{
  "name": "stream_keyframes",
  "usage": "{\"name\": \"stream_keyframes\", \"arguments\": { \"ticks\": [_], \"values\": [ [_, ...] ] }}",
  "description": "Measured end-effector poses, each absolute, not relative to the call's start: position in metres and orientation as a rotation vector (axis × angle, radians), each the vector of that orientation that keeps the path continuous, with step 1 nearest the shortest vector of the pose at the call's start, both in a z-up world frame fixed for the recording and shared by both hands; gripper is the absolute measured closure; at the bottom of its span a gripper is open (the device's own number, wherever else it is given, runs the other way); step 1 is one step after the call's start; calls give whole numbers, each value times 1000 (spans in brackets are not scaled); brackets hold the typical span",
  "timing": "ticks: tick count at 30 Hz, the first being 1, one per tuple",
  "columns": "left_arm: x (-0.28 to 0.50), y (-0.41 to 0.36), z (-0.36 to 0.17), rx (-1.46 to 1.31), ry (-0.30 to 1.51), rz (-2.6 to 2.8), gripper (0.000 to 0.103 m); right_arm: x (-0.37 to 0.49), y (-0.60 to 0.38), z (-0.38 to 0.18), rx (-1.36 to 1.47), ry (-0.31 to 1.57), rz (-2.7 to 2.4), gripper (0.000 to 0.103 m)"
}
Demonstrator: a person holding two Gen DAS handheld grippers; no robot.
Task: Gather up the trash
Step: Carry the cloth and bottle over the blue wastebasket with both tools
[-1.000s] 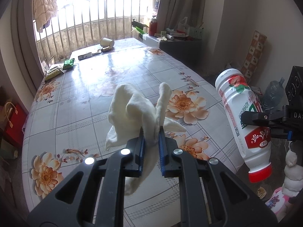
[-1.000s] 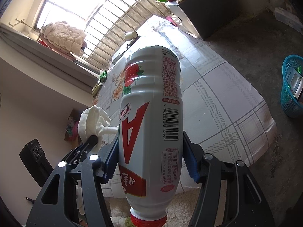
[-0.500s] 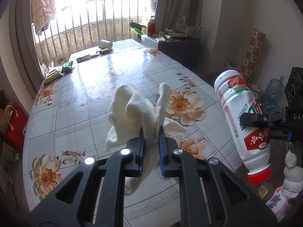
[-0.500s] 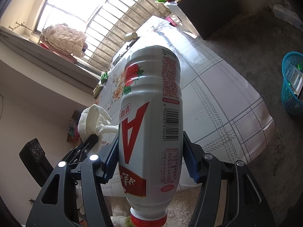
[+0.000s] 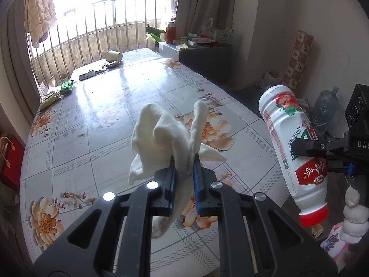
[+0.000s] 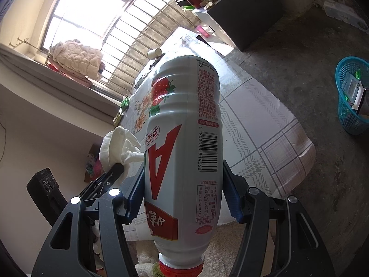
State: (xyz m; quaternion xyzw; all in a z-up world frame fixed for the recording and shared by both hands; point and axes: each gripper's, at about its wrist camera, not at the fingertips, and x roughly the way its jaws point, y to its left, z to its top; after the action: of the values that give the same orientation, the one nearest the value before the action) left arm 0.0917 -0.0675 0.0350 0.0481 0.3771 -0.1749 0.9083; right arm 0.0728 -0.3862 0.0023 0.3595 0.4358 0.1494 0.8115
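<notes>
Counter (image 5: pixel 92 124): covered by a glossy floral cloth; seen stretching from 6 toward 12 o'clock in the left wrist view.
Basket (image 6: pixel 352 97): a teal mesh basket is seen on the floor at 3 o'clock in the right wrist view, well apart from the counter.
Bottle (image 6: pixel 184 152): a white strawberry-labelled bottle with a red cap is held cap-down, base tilted up and away, beyond the counter's edge.
Right gripper (image 6: pixel 184 198): pitched downward; its jaws are clamped on the bottle's lower body from both sides.
Cloth (image 5: pixel 170 138): a crumpled white cloth is held above the counter, its folds standing up toward 12 o'clock.
Left gripper (image 5: pixel 184 180): angled downward; its jaws are nearly pressed together, pinching the cloth.
Paper cup (image 5: pixel 114 55): lying on its side at the counter's far end, near 11 o'clock.
</notes>
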Motion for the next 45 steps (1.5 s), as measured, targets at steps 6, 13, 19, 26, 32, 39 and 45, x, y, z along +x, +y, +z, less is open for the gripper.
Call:
{"name": "stream_keyframes", "arguments": {
  "ticks": [6, 13, 19, 26, 32, 39, 45],
  "values": [
    [96, -93, 32, 129, 789, -406, 91, 63, -405, -3, 813, 913, 292, 44],
    [99, -128, 31, 165, 797, -454, 91, 47, -433, -8, 868, 889, 267, 44],
    [98, -159, 29, 197, 806, -499, 91, 32, -457, -12, 913, 858, 240, 44],
    [94, -197, 28, 246, 816, -558, 91, 13, -487, -16, 971, 820, 203, 44],
    [92, -236, 32, 275, 815, -625, 91, -13, -516, -18, 1014, 770, 153, 44],
    [87, -293, 34, 316, 818, -731, 91, -50, -560, -20, 1076, 699, 50, 44],
    [86, -343, 29, 341, 848, -830, 91, -76, -597, -29, 1140, 649, -38, 44]
  ]
}}
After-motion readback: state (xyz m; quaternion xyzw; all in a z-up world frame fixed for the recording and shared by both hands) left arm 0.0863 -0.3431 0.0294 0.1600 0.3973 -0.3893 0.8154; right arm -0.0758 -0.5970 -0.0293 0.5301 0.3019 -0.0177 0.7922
